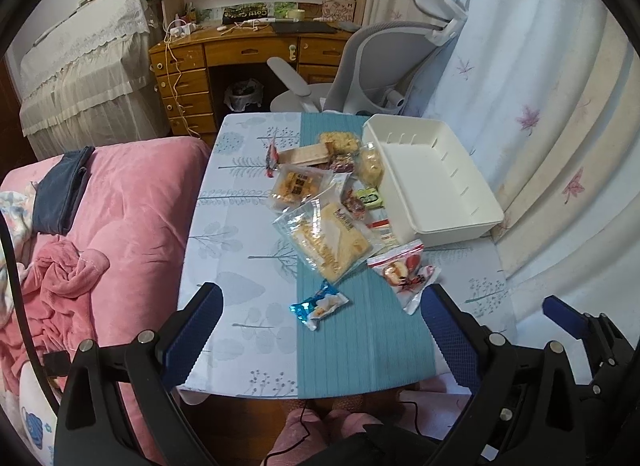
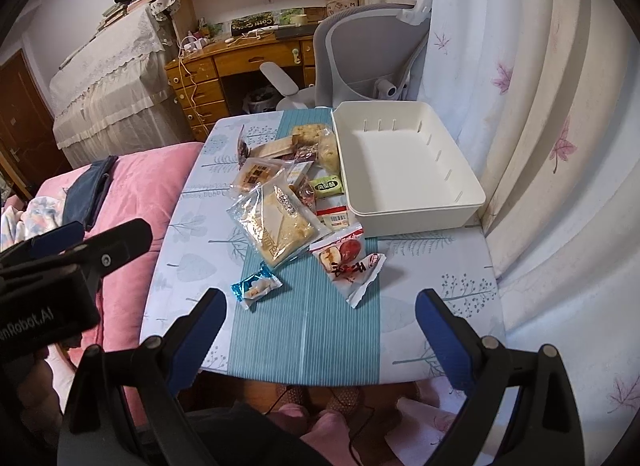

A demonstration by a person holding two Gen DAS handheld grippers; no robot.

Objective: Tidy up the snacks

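Together we hold both claws over the worktop's (image 1: 224, 234) near edge: our left claw (image 1: 320, 330) spread wide and empty, our right claw (image 2: 320, 330) likewise. From left to right lie the blue packet (image 1: 318, 305), the snack pile (image 1: 324, 205), then the white bin (image 1: 432, 173), with nothing in it.

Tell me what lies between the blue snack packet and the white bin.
In both views: the large clear bread bag and the red apple-print packet lie between the blue packet and the white bin.
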